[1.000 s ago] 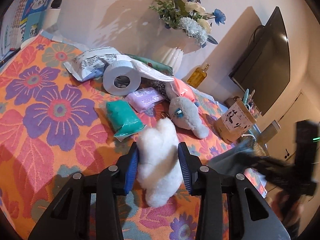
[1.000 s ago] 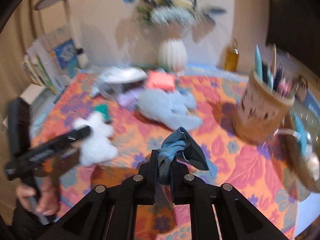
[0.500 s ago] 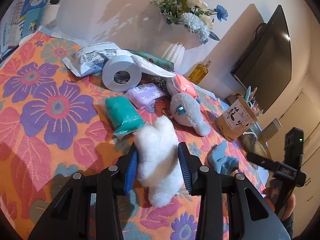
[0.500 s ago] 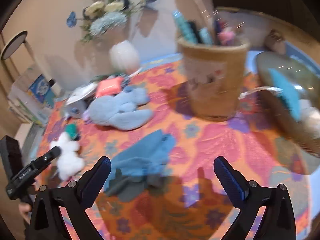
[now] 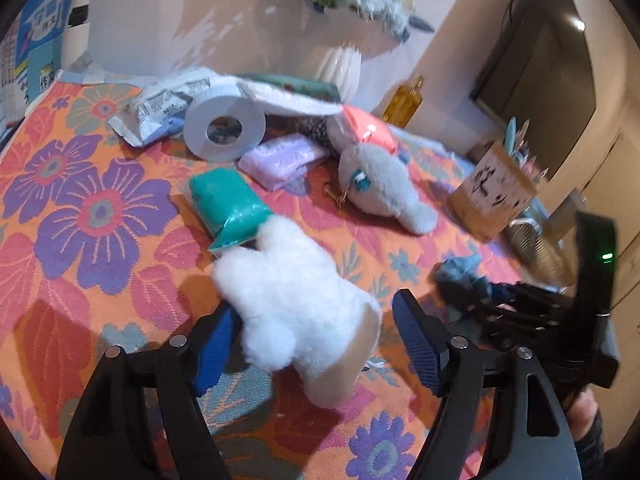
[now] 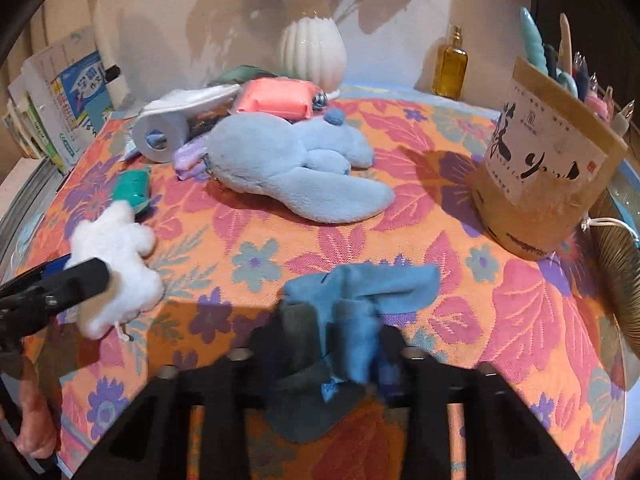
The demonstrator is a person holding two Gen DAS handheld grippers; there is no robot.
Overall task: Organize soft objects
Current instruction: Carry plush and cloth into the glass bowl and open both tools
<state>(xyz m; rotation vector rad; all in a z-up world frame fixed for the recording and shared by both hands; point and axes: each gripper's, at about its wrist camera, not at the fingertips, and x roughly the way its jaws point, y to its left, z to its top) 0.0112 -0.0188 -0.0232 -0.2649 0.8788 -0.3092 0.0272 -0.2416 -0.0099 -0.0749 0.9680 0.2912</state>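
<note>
Your left gripper [image 5: 316, 344] has just opened off the white plush [image 5: 296, 300], now loose between its wide jaws with its long axis running away from you, while your right gripper [image 6: 320, 356] has just closed, narrow, on the blue cloth [image 6: 360, 300] at near centre.

Both cameras look down, close over the flowery desk [image 5: 100, 216]; both see the white fluffy toy [image 5: 296, 300] [image 6: 116, 264].

Blue booklet [image 5: 44, 36] at table's far left: Chinese "作文". Brown paper pen holder [image 6: 548, 160]: black brush calligraphy, unreadable.
</note>
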